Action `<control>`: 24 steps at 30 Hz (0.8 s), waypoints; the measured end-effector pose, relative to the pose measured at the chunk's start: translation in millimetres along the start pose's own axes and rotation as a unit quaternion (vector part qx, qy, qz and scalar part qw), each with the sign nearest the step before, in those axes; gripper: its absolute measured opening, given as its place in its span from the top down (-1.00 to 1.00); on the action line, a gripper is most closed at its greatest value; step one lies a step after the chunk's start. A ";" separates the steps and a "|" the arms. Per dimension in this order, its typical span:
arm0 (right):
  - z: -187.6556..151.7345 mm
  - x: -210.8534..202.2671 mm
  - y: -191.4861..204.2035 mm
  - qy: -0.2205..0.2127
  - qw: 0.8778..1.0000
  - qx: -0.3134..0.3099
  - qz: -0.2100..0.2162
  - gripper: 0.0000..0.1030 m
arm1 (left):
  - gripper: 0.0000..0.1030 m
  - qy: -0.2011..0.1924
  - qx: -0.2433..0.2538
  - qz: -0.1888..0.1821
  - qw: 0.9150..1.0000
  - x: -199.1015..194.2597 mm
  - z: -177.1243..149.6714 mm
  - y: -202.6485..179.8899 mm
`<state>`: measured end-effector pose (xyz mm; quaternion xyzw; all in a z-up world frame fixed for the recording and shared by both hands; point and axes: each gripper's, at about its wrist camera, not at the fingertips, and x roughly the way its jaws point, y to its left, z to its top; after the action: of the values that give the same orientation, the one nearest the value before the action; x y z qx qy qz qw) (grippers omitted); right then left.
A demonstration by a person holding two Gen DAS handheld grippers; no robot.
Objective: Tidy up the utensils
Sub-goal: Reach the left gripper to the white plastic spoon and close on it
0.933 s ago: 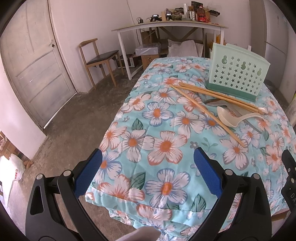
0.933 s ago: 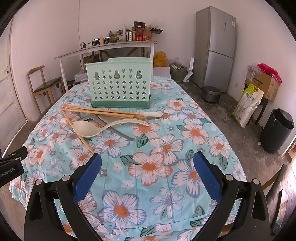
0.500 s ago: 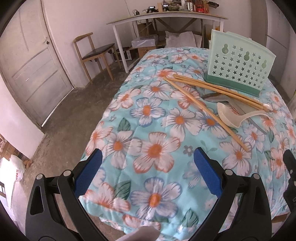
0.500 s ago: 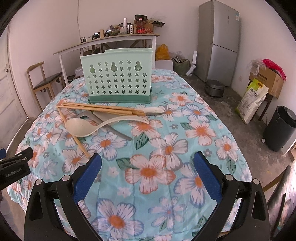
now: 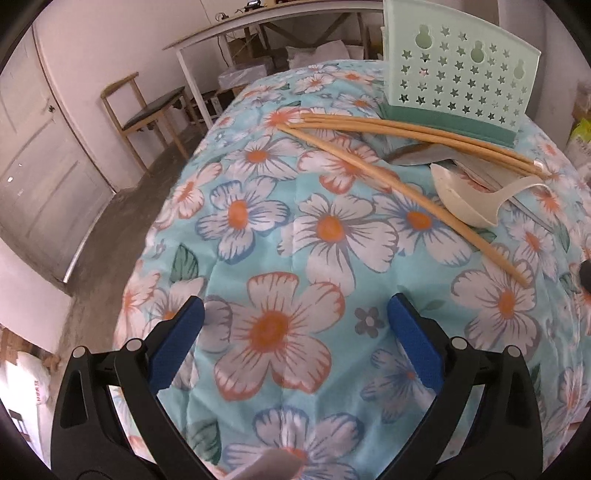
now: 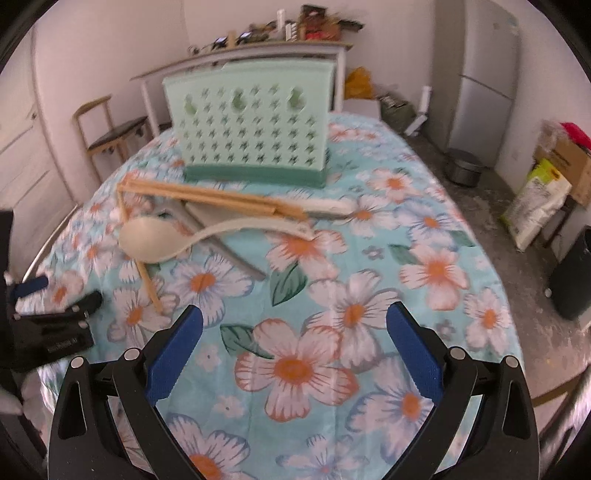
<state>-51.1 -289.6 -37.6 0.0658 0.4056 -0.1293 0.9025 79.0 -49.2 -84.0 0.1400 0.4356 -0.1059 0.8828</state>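
A mint-green utensil holder [image 5: 458, 77] [image 6: 246, 122] with star holes stands upright at the far end of the floral cloth. In front of it lie several wooden chopsticks [image 5: 399, 129] [image 6: 221, 195], a cream ladle [image 5: 469, 195] [image 6: 162, 242] and a grey metal utensil [image 5: 424, 157] [image 6: 221, 236] partly under them. One chopstick [image 5: 406, 199] lies apart, slanting toward the near side. My left gripper [image 5: 295, 332] is open and holds nothing, short of the utensils. My right gripper [image 6: 293, 332] is open and holds nothing, also short of them.
The table under the floral cloth [image 5: 277, 258] [image 6: 369, 295] drops off at its left edge. A wooden chair [image 5: 147, 107], a white desk [image 5: 266, 29] and a door [image 5: 37, 155] stand beyond. A fridge [image 6: 487, 70], black bin [image 6: 572, 277] and sack [image 6: 539, 199] stand to the right.
Both grippers have moved forward over the table toward the utensils, which now look larger and nearer. Both stay open. The utensils have not moved.
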 end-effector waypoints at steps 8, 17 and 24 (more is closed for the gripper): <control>-7.5 33.1 -2.6 0.017 0.999 -0.023 0.039 -0.88 | -0.87 0.009 -0.025 -0.041 0.999 6.1 -1.6 10.2; -7.9 31.7 -13.4 0.014 0.996 -0.029 0.085 -0.88 | -0.86 -0.017 -0.070 -0.088 0.993 -4.8 22.1 25.7; -7.1 27.8 -28.0 0.017 0.991 -0.019 0.131 -0.88 | -0.71 -0.082 -0.067 -0.153 0.983 -28.0 50.5 11.1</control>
<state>-46.4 -319.8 -63.5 0.1031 0.4112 -0.0011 0.9057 103.0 -54.0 -30.6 0.0029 0.3837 -0.2211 0.8966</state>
